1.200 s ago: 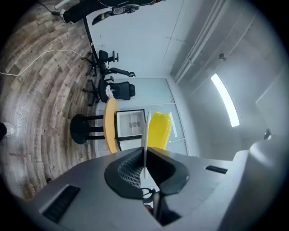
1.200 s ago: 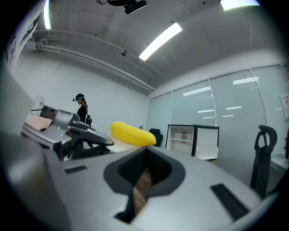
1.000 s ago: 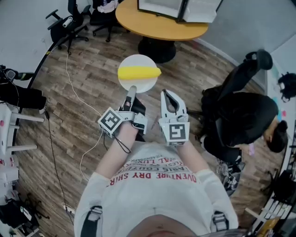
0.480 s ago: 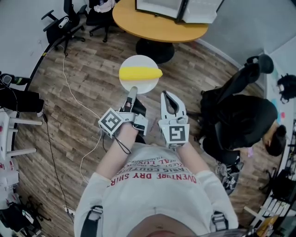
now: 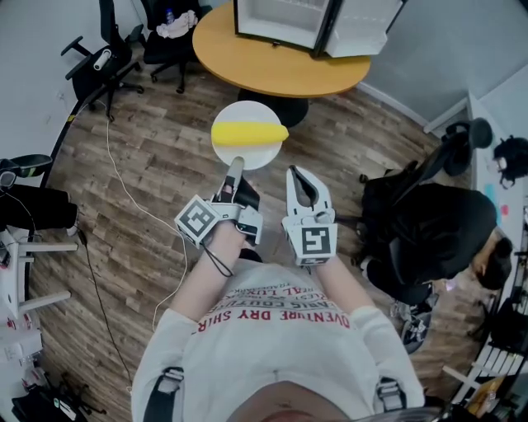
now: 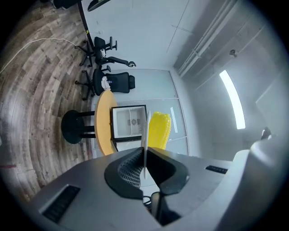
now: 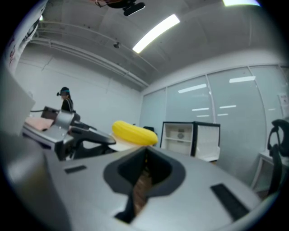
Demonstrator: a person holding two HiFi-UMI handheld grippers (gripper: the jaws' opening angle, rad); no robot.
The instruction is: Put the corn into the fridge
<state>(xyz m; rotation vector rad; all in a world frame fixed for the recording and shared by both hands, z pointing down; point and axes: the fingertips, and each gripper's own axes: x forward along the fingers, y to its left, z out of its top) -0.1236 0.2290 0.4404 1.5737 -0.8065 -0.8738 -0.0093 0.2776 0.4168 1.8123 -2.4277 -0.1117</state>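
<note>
A yellow corn cob [image 5: 249, 133] lies on a white plate [image 5: 247, 155]. My left gripper [image 5: 235, 162] is shut on the plate's near rim and carries it level over the wood floor. In the left gripper view the plate's edge [image 6: 145, 133] stands pinched between the jaws, and the corn [image 6: 159, 131] lies just beyond. My right gripper [image 5: 294, 171] hangs close to the right of the plate, shut and holding nothing. Its own view shows the corn [image 7: 134, 133] to the left. Ahead, a small white fridge [image 5: 280, 16] stands on a round orange table [image 5: 272, 64] with its door open [image 7: 207, 140].
Black office chairs [image 5: 99, 58] stand at the far left by the wall. A person in black sits on a chair [image 5: 445, 214] at the right. A white cable [image 5: 124, 157] trails across the floor on the left. The table's black pedestal [image 6: 74, 127] stands under it.
Both grippers and the plate with the corn have moved toward the table. The table and fridge now sit lower and larger in the head view. The grip is unchanged.
</note>
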